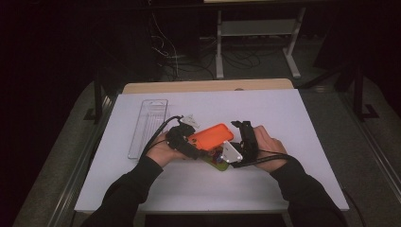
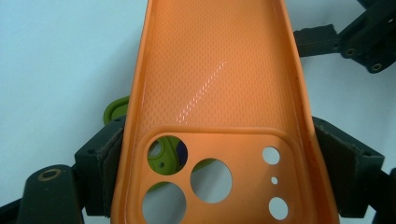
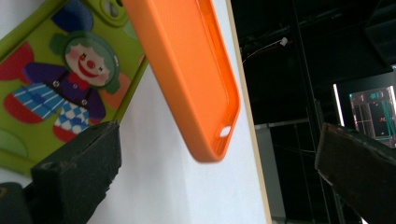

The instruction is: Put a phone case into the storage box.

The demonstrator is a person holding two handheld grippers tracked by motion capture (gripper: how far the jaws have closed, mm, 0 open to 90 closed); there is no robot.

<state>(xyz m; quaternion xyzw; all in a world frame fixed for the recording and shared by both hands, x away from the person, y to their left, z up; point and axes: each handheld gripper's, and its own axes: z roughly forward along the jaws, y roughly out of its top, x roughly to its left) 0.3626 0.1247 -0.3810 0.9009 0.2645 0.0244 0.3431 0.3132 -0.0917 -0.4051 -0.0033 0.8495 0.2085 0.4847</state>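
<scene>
While your left tool (image 2: 212, 154) pinches the orange phone case (image 2: 215, 93) above the counter (image 1: 283, 123), your right tool (image 3: 219, 182), jaws spread, has yet to grasp it or the green clown case (image 3: 60, 88).

Black long sleeves (image 1: 127, 189), black left gripper (image 1: 189, 142), black right gripper (image 1: 243, 137), grey three-cornered plates (image 1: 231, 152), trailing black cables (image 1: 158, 135)

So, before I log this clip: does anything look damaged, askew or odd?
Nothing damaged. The orange case is held tilted off the table in the left gripper, clamped at its camera end, over a green clown case lying flat. The right gripper is open.
</scene>
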